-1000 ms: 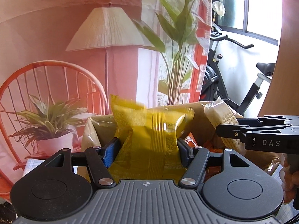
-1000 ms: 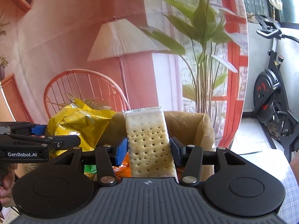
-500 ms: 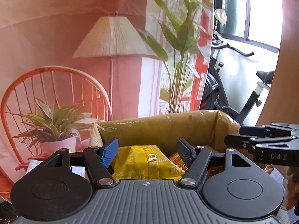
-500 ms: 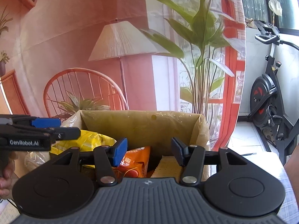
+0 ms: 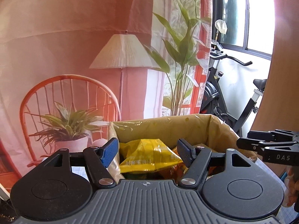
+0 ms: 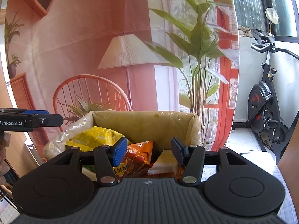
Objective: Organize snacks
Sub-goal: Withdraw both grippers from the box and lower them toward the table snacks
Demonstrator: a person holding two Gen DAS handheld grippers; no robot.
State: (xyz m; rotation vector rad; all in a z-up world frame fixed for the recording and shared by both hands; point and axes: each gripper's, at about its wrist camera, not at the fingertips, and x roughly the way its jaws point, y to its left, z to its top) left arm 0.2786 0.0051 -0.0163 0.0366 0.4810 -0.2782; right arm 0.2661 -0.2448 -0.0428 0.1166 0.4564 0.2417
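A cardboard box [image 5: 168, 125] lined with clear plastic stands ahead of both grippers. Inside it lies a yellow snack bag [image 5: 149, 155], also in the right wrist view as the yellow bag [image 6: 93, 137]. Beside it are an orange snack pack [image 6: 138, 156] and a pale cracker pack [image 6: 164, 160]. My left gripper [image 5: 147, 150] is open and empty, held back from the box's near side above the yellow bag. My right gripper [image 6: 147, 150] is open and empty too, above the orange pack and the crackers. Each gripper shows at the edge of the other's view.
Behind the box hangs a printed backdrop [image 5: 74, 56] of a chair, a lamp and plants. An exercise bike [image 6: 265, 100] stands at the right by the window. A person's hand [image 5: 293, 184] holds the right gripper's handle. A patterned tablecloth [image 6: 211, 169] lies beside the box.
Both grippers let go: the yellow bag and the cracker pack dropped into the box. Both grippers then drew back and rose a little, so the box looks farther away.
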